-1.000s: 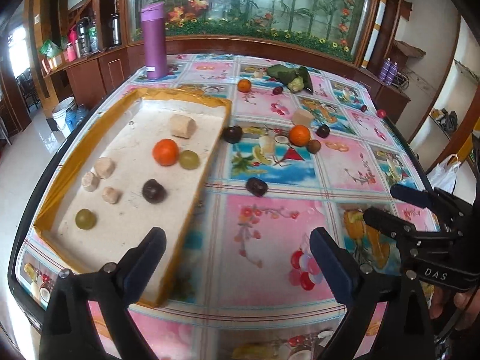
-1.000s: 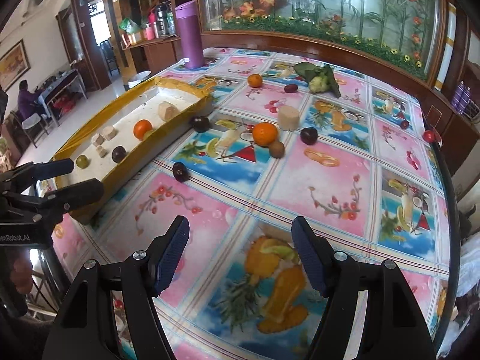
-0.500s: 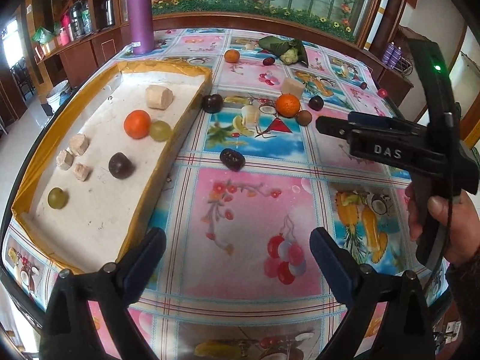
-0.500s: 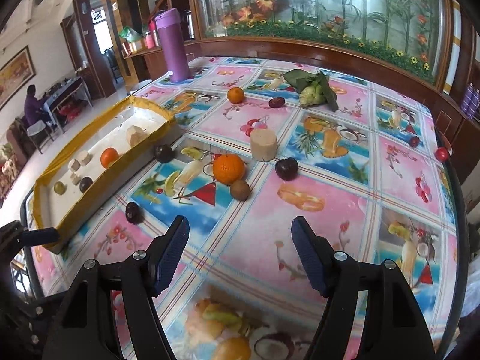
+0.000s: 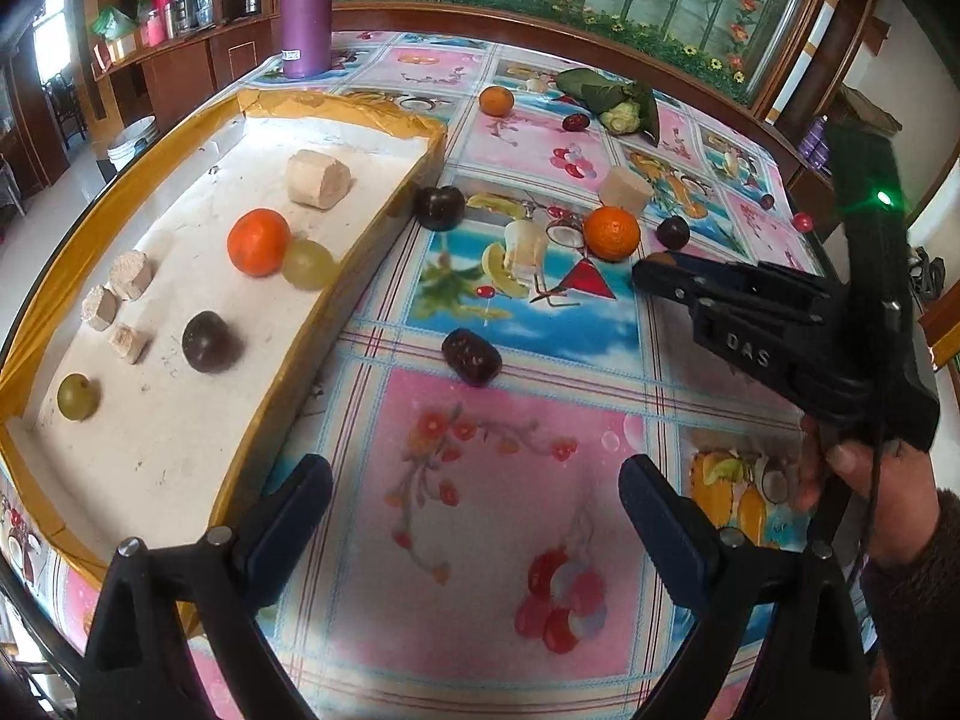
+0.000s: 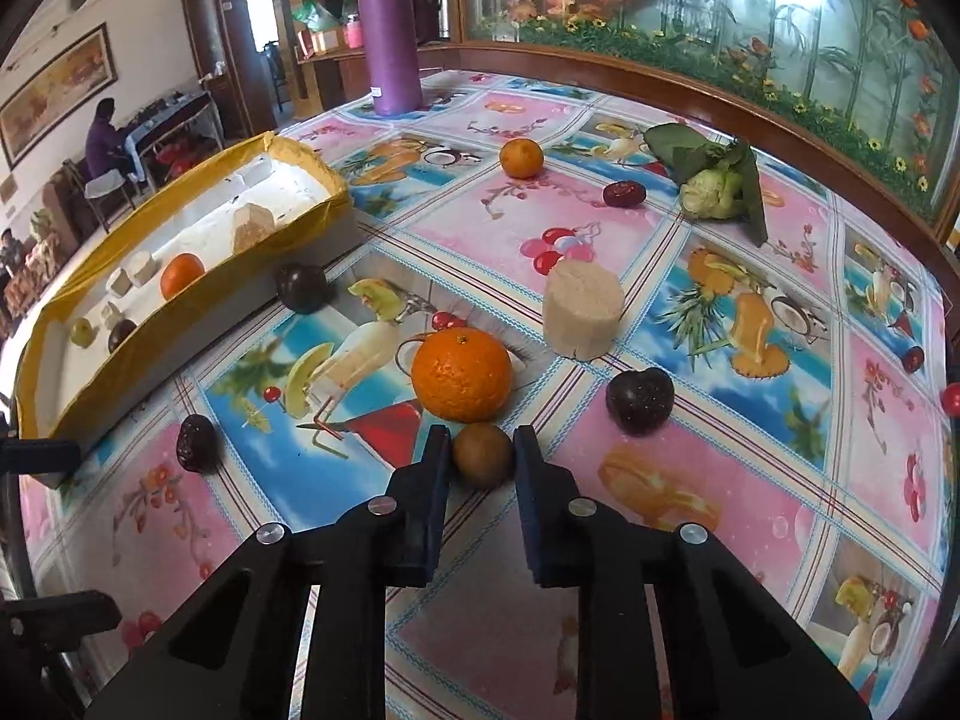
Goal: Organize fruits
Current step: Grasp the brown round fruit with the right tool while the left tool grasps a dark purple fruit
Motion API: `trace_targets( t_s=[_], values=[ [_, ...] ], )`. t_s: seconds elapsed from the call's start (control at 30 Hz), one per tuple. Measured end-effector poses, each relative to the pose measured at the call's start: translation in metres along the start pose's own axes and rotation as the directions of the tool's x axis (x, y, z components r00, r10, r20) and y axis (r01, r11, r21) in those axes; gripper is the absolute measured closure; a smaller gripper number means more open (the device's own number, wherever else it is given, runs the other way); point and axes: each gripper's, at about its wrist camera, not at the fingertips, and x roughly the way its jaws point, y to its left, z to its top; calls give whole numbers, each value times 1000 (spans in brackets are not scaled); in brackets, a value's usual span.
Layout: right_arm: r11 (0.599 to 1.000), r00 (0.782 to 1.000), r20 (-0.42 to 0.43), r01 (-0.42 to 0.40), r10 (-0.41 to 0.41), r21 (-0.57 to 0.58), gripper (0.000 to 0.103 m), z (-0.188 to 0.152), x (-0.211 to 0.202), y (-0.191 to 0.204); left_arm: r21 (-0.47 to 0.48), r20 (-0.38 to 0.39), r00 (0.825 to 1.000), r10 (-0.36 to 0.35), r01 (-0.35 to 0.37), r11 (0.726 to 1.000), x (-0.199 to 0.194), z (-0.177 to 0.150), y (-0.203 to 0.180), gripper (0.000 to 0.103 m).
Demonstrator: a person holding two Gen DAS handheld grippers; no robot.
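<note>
A small brown fruit (image 6: 483,455) lies on the fruit-print tablecloth just in front of a big orange (image 6: 461,373). My right gripper (image 6: 482,450) is shut on it, one pad against each side. In the left wrist view the right gripper (image 5: 645,275) reaches in from the right and hides that fruit. The yellow-rimmed white tray (image 5: 354,252) at left holds an orange (image 5: 258,242), green grapes, a dark plum and beige chunks. My left gripper (image 5: 474,504) hangs open over the cloth beside the tray, nothing between its fingers. A dark plum (image 5: 471,356) lies ahead of it.
A beige cylinder (image 6: 582,315), dark plums (image 6: 639,399), a second orange (image 6: 522,158) and a leafy cauliflower (image 6: 717,189) are spread over the table. A purple bottle (image 6: 389,30) stands at the back. A hand (image 5: 864,480) holds the right gripper. The table edge runs along the right.
My right gripper moved forward and down to the big orange and shut on the small brown fruit. The left gripper drifted forward and lower and stayed open.
</note>
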Motion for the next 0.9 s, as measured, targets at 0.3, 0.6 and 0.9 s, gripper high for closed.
trace_targets(
  t_s=[0.3, 0.6, 0.9],
  values=[
    [996, 999, 33, -23, 20, 84, 82, -25, -32, -14, 12, -29, 1000, 12, -11, 1000, 36, 25, -10, 25],
    [978, 997, 56, -55, 44, 204, 82, -46, -54, -30, 80, 33, 998, 57, -60, 995, 33, 23, -4, 63],
    [969, 997, 59, -55, 42, 243, 82, -54, -63, -28, 106, 36, 999, 28, -32, 994, 29, 18, -8, 75]
  ],
)
